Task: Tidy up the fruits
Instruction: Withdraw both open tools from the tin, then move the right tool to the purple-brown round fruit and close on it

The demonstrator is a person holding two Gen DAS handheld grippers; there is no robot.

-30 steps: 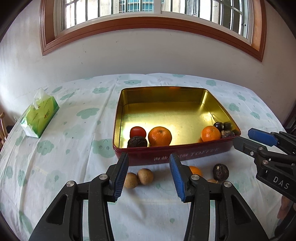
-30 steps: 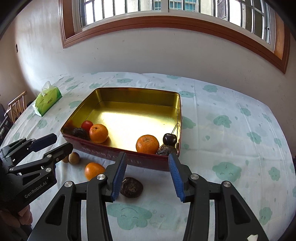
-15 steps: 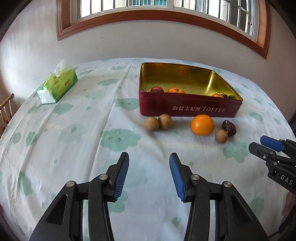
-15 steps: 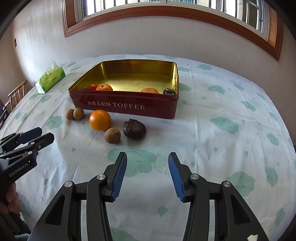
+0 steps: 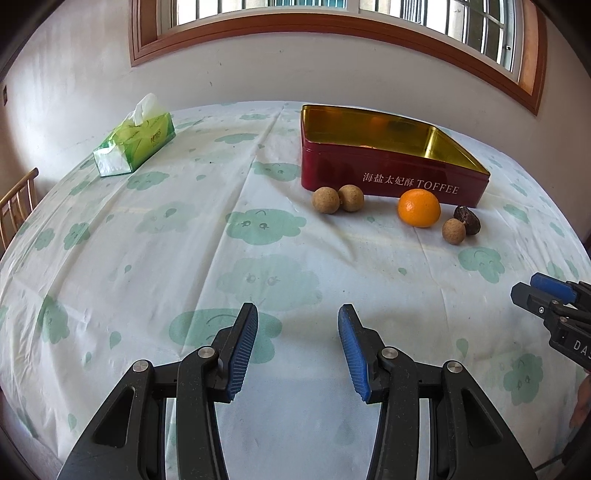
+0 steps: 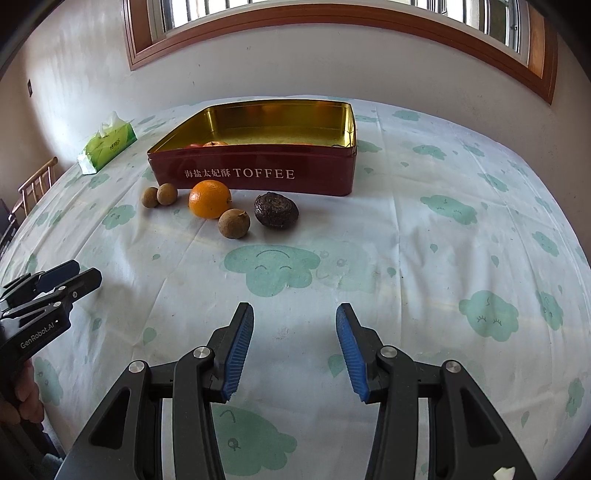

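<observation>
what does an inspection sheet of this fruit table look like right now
surface: table under a white cloth with green cloud print
job's things: red toffee tin, open, some fruit inside; in front of it on the cloth an orange, three small brown fruits and a dark wrinkled fruit
clutter: green tissue pack
grippers: left gripper and right gripper both open, empty, short of the fruit
cables: nothing seen
surroundings: white wall, wood-framed window, chair at the table edge
</observation>
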